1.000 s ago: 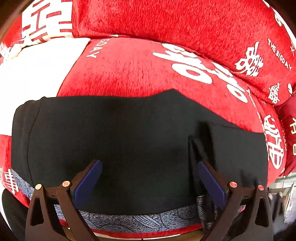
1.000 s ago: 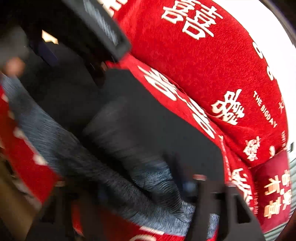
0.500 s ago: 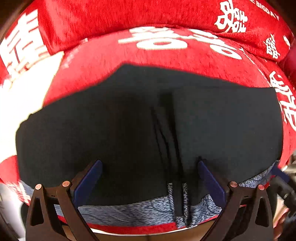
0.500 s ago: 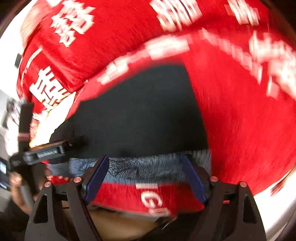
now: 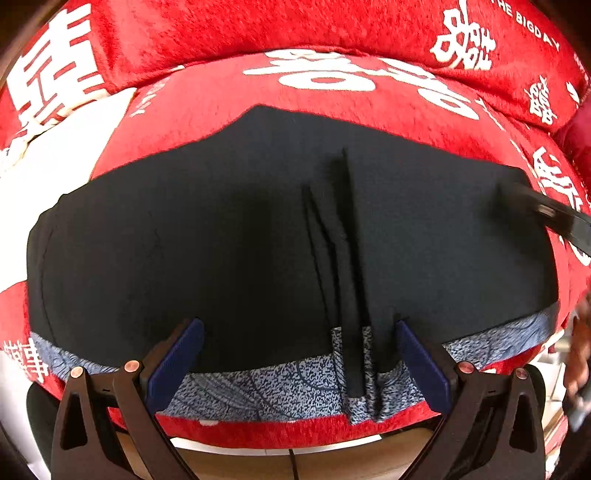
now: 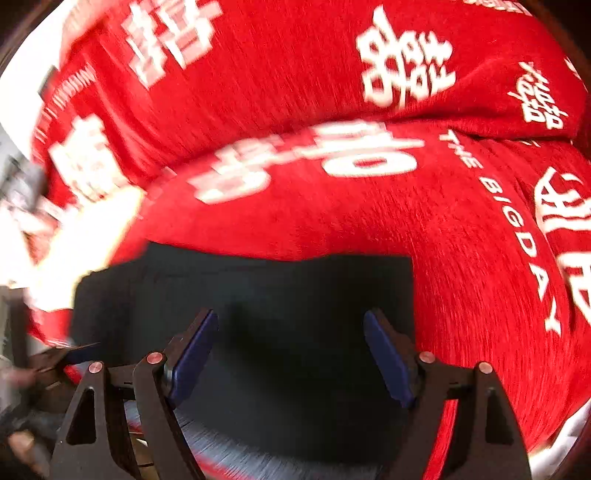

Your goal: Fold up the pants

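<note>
The black pants (image 5: 229,236) lie spread flat on a red sofa seat, with a blue-grey patterned band (image 5: 266,387) along the near edge and a raised pleat (image 5: 347,258) right of the middle. My left gripper (image 5: 299,354) is open and empty just above the near edge. In the right wrist view the pants (image 6: 288,295) lie below my right gripper (image 6: 290,354), which is open and empty over their right part. The right gripper's tip also shows in the left wrist view (image 5: 554,218) at the pants' right edge.
The red sofa seat (image 5: 332,99) has white characters, and a matching back cushion (image 5: 295,26) rises behind it. A white patch (image 5: 55,155) lies at the left. The sofa's front edge (image 5: 280,430) drops off below the pants.
My right gripper has swung in over the right part of the pants, and that view is still blurred. My left gripper has shifted slightly. Both stayed open.
</note>
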Available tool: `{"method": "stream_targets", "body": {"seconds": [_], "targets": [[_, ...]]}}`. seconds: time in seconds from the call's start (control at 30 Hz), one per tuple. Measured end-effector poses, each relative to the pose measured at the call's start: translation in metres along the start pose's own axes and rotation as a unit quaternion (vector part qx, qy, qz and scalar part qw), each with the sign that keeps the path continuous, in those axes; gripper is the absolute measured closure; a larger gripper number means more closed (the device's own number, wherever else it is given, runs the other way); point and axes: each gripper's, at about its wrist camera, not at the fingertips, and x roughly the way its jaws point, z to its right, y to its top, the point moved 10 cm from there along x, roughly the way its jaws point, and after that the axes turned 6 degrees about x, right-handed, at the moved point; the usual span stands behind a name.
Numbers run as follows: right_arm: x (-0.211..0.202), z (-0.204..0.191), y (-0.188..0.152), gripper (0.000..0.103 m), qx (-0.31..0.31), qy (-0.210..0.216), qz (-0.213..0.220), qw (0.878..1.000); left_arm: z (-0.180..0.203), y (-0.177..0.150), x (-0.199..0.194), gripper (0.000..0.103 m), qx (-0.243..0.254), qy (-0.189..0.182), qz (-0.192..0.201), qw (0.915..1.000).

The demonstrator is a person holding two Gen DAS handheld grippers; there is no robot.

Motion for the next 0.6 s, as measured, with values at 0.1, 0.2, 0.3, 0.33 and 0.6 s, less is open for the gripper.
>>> {"method": "stream_targets", "body": {"seconds": [0.1, 0.2, 0.3, 0.33, 0.6], "targets": [[0.009, -0.006, 0.0, 0.005, -0.033, -0.009, -0.002, 0.999, 0.0, -0.001, 0.004, 0.0, -0.003, -0.005, -0.002, 1.0], [0.004, -0.008, -0.012, 0.005, -0.053, -0.058, -0.037, 0.996, 0.0, 0.0, 0.005, 0.0, 0.001, -0.005, 0.002, 1.0], [-0.024, -0.014, -0.02, 0.005, -0.053, -0.08, -0.006, 0.995, 0.0, 0.0, 0.005, 0.0, 0.001, -0.015, 0.004, 0.9999], [-0.034, -0.013, -0.027, 0.005, -0.057, -0.095, 0.007, 0.994, 0.0, 0.0, 0.006, 0.0, 0.0, -0.017, 0.004, 0.9998], [-0.034, 0.0, -0.073, 0.005, -0.048, -0.129, -0.008, 0.99, -0.002, 0.0, -0.001, 0.0, 0.0, -0.022, 0.006, 0.9997]]}}
